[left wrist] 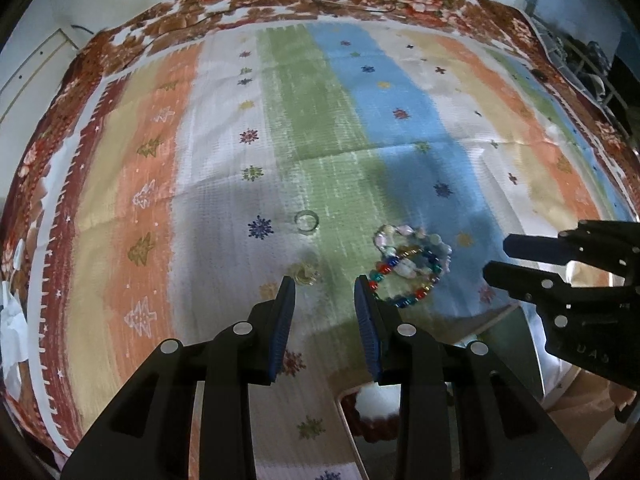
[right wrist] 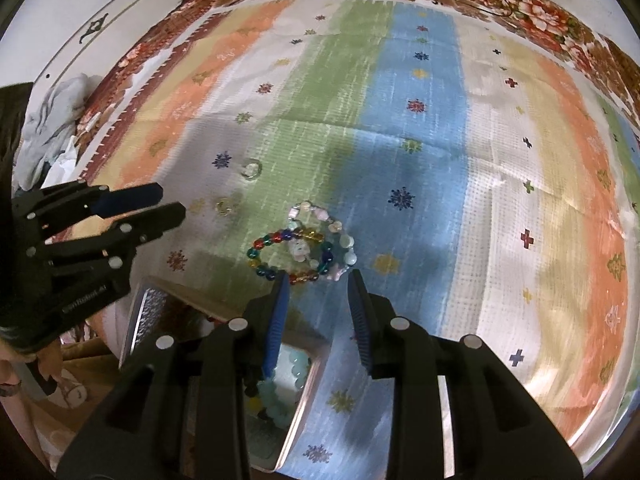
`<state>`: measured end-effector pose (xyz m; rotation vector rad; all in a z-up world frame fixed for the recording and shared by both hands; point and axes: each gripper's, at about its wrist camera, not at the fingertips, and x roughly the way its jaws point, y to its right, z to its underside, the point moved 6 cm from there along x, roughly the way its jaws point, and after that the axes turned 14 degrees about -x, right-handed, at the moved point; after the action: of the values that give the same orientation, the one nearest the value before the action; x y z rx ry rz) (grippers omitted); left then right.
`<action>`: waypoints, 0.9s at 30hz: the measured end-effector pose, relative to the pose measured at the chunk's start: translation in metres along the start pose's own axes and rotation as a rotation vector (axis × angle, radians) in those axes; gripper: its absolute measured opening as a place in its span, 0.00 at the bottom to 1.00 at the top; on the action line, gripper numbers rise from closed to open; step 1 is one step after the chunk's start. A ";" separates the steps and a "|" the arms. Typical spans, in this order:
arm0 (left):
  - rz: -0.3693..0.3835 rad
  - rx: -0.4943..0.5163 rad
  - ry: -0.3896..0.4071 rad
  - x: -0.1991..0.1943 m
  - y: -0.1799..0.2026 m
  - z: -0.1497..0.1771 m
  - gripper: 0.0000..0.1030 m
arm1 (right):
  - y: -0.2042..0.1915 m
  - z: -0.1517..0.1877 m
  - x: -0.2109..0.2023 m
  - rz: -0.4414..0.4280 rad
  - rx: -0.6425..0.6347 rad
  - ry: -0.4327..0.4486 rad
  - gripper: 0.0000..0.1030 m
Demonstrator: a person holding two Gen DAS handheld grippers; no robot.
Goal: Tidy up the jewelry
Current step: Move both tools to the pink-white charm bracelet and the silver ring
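Jewelry laid out on a striped cloth (left wrist: 320,120), with both grippers held above it.

Seen from the left wrist, the left gripper (left wrist: 325,286) is held narrowly parted with nothing between its pads, the cloth visible through the gap. At its 11 o'clock a small gold ring (left wrist: 305,273) is seen, and a clear ring (left wrist: 306,221) lies further out at 12 o'clock. Two overlapping beaded bracelets (left wrist: 412,266) are found at its 2 o'clock, one multicoloured, one pale. The right gripper (right wrist: 318,278) is likewise narrowly parted and empty, its tips just beside the bracelets' near edge. A clear-sided box (right wrist: 296,392) holding pale beads is partly hidden beneath it.
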<state>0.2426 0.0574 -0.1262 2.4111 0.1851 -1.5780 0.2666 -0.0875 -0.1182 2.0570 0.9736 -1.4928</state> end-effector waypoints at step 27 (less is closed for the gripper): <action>-0.028 0.009 -0.051 0.045 -0.006 -0.028 0.33 | 0.032 -0.014 0.058 0.036 -0.009 -0.113 0.36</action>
<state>0.2839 0.0698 -0.1572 2.3817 0.2039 -1.6541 0.3093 -0.0822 -0.1702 1.9508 0.8934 -1.5641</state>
